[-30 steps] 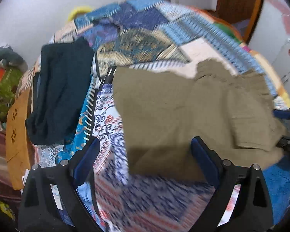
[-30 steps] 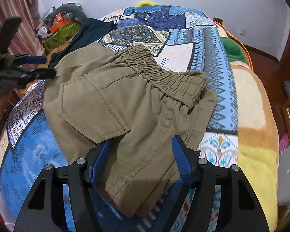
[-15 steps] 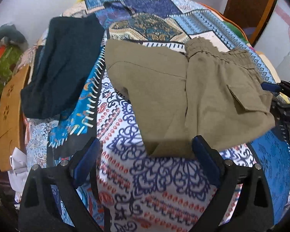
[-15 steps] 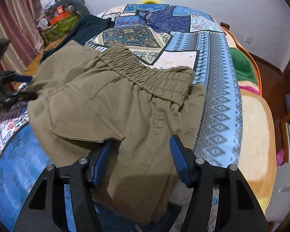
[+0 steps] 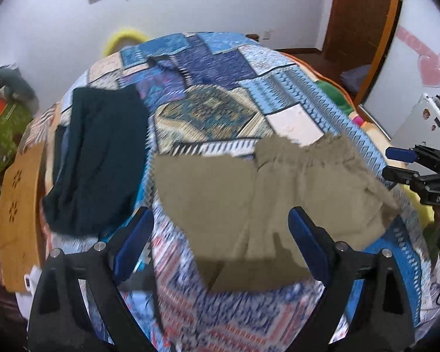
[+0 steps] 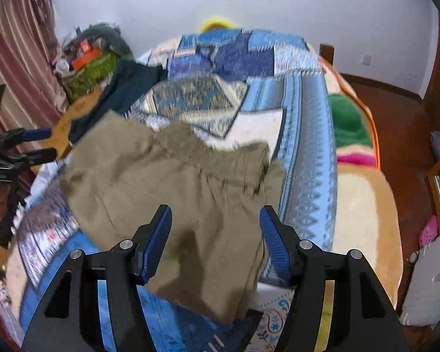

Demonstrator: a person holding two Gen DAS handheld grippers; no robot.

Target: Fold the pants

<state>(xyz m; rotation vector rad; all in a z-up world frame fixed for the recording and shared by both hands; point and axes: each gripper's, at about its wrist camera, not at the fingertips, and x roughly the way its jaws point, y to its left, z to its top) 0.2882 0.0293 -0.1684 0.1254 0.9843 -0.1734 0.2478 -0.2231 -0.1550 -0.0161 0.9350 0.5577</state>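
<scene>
Olive-green pants (image 5: 249,199) lie folded on the patterned bedspread (image 5: 208,108); they also show in the right wrist view (image 6: 167,182), elastic waistband toward the far side. My left gripper (image 5: 220,234) is open and empty, held above the near edge of the pants. My right gripper (image 6: 215,228) is open and empty, held above the pants' near part. The right gripper also shows at the right edge of the left wrist view (image 5: 402,161); the left gripper shows at the left edge of the right wrist view (image 6: 35,143).
A dark teal garment (image 5: 99,155) lies on the bed left of the pants. A wooden table (image 5: 17,205) stands beside the bed. A green basket with clutter (image 6: 88,70) sits by the curtain. A wooden door (image 5: 363,23) is at the far right.
Both grippers have pulled back and lifted away from the pants, so more of the bed and the far wall shows. The pants lie where they were, unheld.
</scene>
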